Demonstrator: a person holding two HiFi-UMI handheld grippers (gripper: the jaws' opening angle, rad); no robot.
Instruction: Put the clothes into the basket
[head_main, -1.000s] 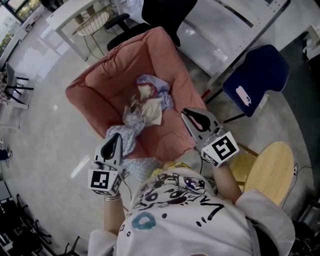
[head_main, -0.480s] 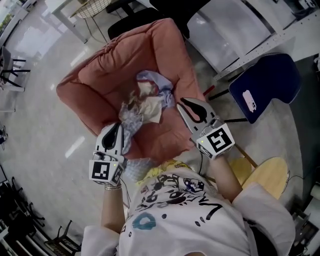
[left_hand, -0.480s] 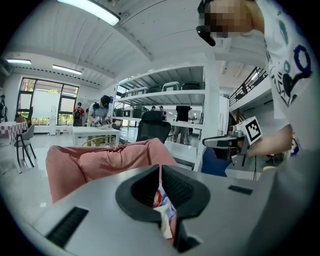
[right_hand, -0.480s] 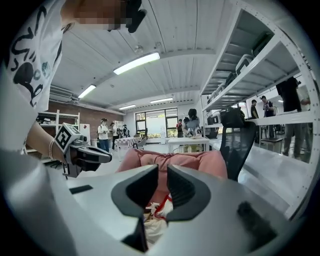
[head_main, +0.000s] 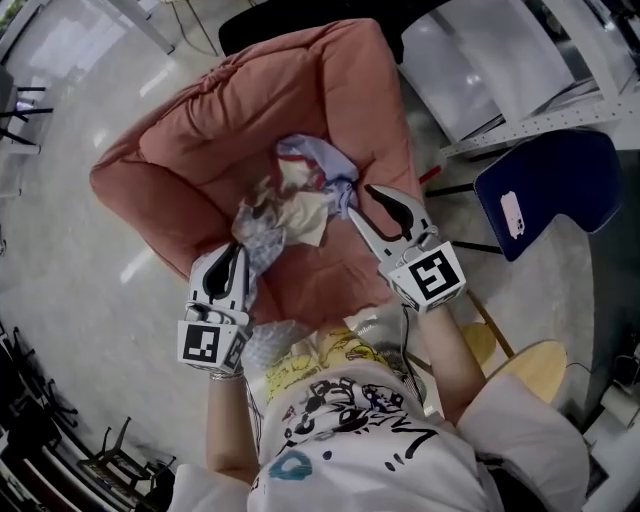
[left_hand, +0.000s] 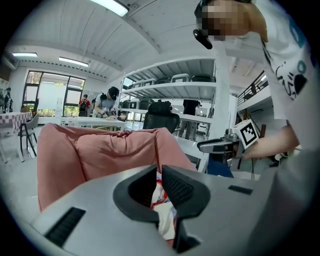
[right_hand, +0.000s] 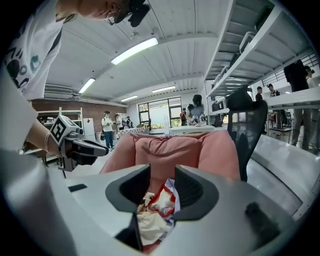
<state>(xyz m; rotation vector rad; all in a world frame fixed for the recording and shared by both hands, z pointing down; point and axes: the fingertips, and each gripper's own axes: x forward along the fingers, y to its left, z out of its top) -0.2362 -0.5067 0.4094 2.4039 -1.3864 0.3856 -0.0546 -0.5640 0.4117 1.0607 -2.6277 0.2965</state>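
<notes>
A heap of crumpled clothes (head_main: 290, 205), white, blue and red, lies on the seat of a pink armchair (head_main: 200, 130). My left gripper (head_main: 237, 250) is shut at the near left edge of the heap, over a pale patterned piece that hangs off the seat front. My right gripper (head_main: 362, 203) is at the heap's right edge; its jaws have just been opening and nothing is gripped between them. In the left gripper view the gripper (left_hand: 159, 170) points at the clothes (left_hand: 164, 212). In the right gripper view the clothes (right_hand: 155, 207) lie just beyond the open gripper (right_hand: 162, 172).
A dark blue chair (head_main: 550, 185) stands to the right of the armchair, with a round wooden stool (head_main: 530, 370) nearer me. White metal shelving (head_main: 500, 60) runs along the back right. Black chair frames (head_main: 40, 430) crowd the lower left floor.
Both grippers have moved forward and down toward the clothes heap. The right jaws have gone from shut to open. The left gripper stays shut.
</notes>
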